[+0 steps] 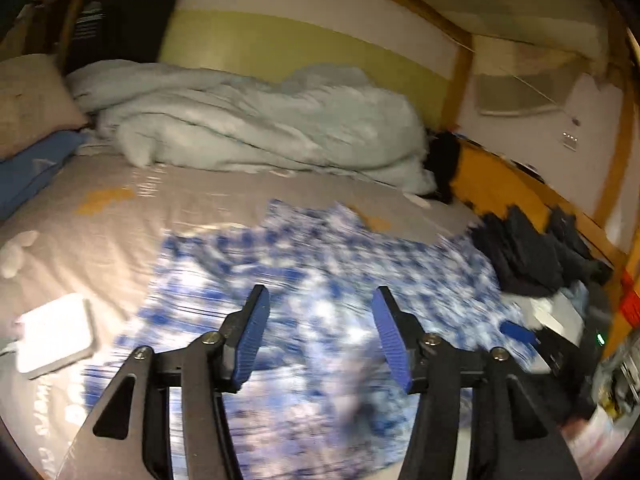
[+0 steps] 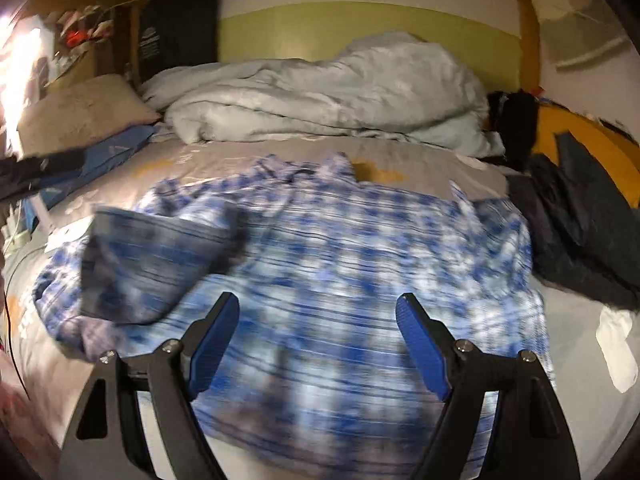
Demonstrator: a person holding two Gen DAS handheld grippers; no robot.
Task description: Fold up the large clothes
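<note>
Blue-white checked shirt (image 2: pixel 320 248) lies spread on the bed (image 1: pixel 100 216), right ahead of and below both grippers. Left gripper (image 1: pixel 318 300) released, nothing btwn pads; right gripper (image 2: pixel 318 308) also wide apart, empty. Shirt's long axis looks to run left-right across the right gripper's view. A flap (image 2: pixel 156 252) is turned over at its left. Which hand is nearer: can't tell, too blurred.
</note>
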